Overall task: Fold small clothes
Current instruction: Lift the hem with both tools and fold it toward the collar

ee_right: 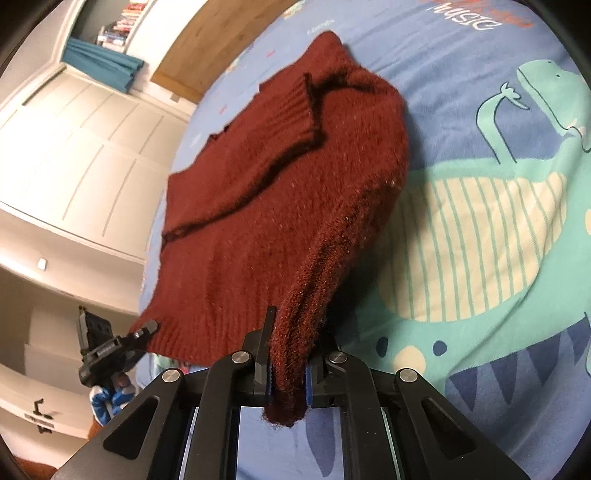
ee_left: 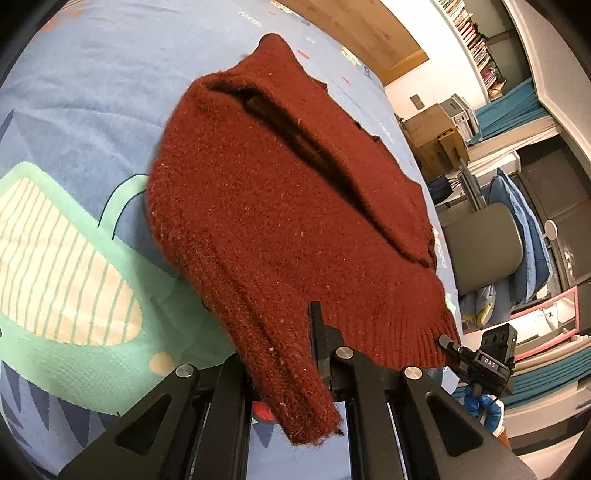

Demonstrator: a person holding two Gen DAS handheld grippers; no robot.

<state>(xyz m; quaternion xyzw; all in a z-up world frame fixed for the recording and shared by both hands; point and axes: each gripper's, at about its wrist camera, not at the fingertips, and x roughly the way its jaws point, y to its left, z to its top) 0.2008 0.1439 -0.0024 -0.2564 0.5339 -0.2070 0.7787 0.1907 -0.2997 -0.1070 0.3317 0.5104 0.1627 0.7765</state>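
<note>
A dark red knitted sweater lies on a bed, its near hem lifted off the sheet. In the left wrist view my left gripper is shut on one bunched hem corner, whose end hangs down between the fingers. My right gripper pinches the other hem corner at the right. In the right wrist view the sweater shows a ribbed cuff folded on top. My right gripper is shut on its corner, and my left gripper grips the hem at the left.
The blue bed sheet carries a green dinosaur print. A wooden board stands at the bed's far end. Beyond the bed's edge stand a grey chair, bookshelves and white cupboard doors. A blue-gloved hand holds the right gripper.
</note>
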